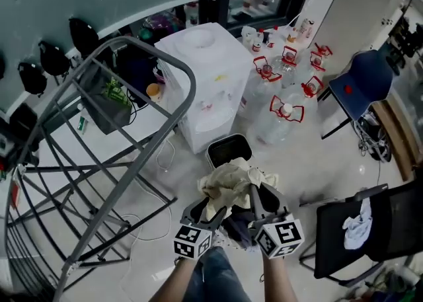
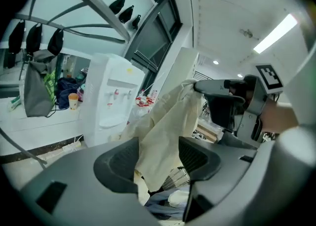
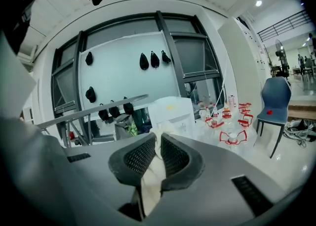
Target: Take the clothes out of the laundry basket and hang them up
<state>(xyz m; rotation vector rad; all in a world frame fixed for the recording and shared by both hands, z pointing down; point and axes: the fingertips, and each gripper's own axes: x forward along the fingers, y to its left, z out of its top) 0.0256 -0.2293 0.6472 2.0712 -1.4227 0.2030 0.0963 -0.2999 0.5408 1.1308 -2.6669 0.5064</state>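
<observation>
Cream cloth: a crumpled cream cloth is up in the air, close to the person, with one set of tongs on each side of it.
Right tongs: the right tongs are nearly closed and pinch a fold of the cream cloth between their two dark pads.
Left tongs: the left tongs stand wide. The cream cloth hangs down through the gap, and the pads do not squeeze it.
More clothes: blue-gray clothes lie in a pile right under the tongs.
Drying rack: a big gray metal drying rack stands to the left of the cloth. Its bars are bare.
Water cooler: a white water cooler stands past the rack, by the wall.
Black bin: a small black bin sits on the floor, just beside the cooler.
Bottles: clear water bottles with red handles stand in a bunch to the right of the cooler.
Chairs: a blue chair is far off to the right. A black chair is nearer, and a white rag lies on it.
</observation>
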